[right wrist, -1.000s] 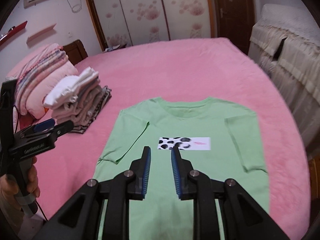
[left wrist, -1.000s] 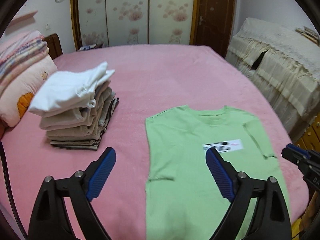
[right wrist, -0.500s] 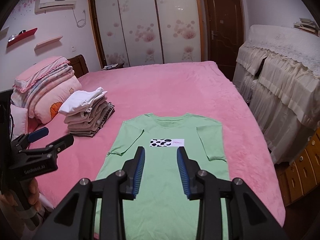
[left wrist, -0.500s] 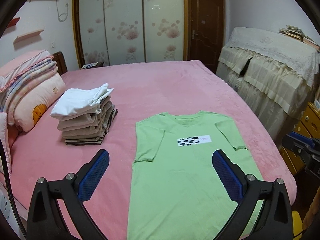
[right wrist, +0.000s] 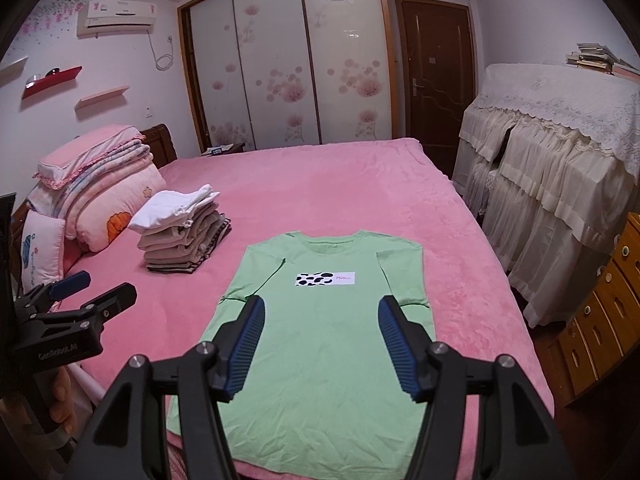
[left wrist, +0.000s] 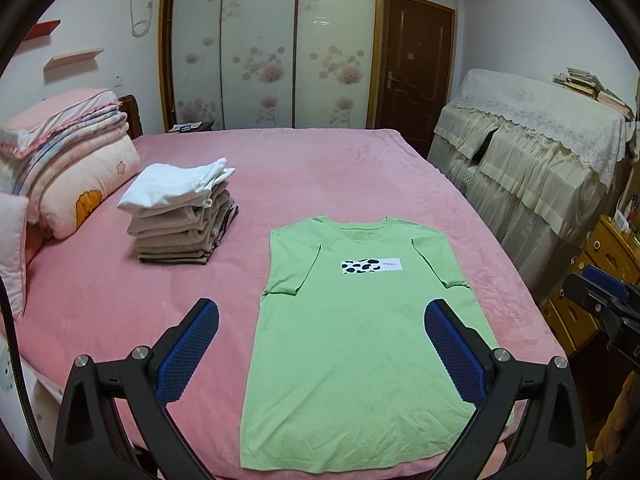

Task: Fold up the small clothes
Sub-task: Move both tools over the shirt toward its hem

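A light green T-shirt (left wrist: 360, 320) (right wrist: 324, 332) with a cow-spot label lies flat on the pink bed, both sleeves folded inward. My left gripper (left wrist: 320, 320) hangs above its lower part, wide open and empty. My right gripper (right wrist: 320, 320) also hovers over the shirt; its jaws are opening with nothing between them. In the right wrist view the left gripper (right wrist: 96, 292) shows at the left edge, held in a hand. The right gripper's tip (left wrist: 596, 288) shows at the right edge of the left wrist view.
A stack of folded clothes (left wrist: 184, 216) (right wrist: 184, 236) topped by a white one sits left of the shirt. Pillows and quilts (left wrist: 68, 164) are piled at the bed's left end. A cloth-covered cabinet (left wrist: 540, 160) and wooden drawers (right wrist: 604, 312) stand right of the bed.
Both grippers have pulled back and up from the shirt, so the whole shirt now shows. The right gripper's jaws have spread apart. The left gripper's jaws widened a little.
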`<state>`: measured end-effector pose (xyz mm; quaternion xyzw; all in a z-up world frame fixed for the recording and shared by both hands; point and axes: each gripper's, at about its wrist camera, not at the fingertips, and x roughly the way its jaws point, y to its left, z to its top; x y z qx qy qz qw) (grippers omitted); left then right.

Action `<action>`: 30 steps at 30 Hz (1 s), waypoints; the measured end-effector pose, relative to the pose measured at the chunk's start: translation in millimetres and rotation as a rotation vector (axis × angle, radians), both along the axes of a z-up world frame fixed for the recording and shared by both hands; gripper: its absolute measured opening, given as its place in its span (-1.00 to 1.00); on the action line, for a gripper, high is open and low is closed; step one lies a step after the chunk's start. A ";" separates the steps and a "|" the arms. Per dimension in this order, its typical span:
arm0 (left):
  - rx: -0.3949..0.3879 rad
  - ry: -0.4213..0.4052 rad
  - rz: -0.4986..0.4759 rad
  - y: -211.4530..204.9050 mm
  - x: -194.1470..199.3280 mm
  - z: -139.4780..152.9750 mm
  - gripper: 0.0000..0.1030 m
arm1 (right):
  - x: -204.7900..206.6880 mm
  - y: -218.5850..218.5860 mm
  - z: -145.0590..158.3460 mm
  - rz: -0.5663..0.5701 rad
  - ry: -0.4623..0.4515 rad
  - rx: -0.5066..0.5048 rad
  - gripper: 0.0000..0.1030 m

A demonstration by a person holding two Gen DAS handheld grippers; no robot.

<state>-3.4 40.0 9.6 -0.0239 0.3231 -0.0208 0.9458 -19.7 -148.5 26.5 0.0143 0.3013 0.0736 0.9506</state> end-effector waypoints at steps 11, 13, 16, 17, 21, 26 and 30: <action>-0.033 0.057 0.021 8.8 -17.4 -20.1 0.99 | -31.3 -5.0 -14.1 -0.010 -0.008 -0.009 0.36; -0.024 0.060 0.022 8.5 -19.8 -22.4 0.99 | -32.9 -6.6 -18.2 -0.012 0.001 -0.005 0.36; -0.028 0.066 0.019 7.5 -23.4 -27.4 0.99 | -34.4 -7.7 -24.4 -0.021 0.008 -0.009 0.36; -0.034 0.074 0.015 7.1 -23.9 -29.6 0.99 | -35.2 -8.0 -26.3 -0.022 0.010 -0.010 0.37; -0.042 0.110 0.013 7.6 -21.9 -42.8 0.99 | -38.1 -9.9 -32.9 -0.024 0.007 -0.004 0.36; -0.044 0.158 0.019 11.7 -18.2 -65.5 0.99 | -39.3 -11.7 -47.5 -0.039 0.007 -0.023 0.36; -0.065 0.217 0.041 20.7 -12.4 -90.4 0.99 | -37.3 -12.7 -68.6 -0.049 0.040 -0.030 0.36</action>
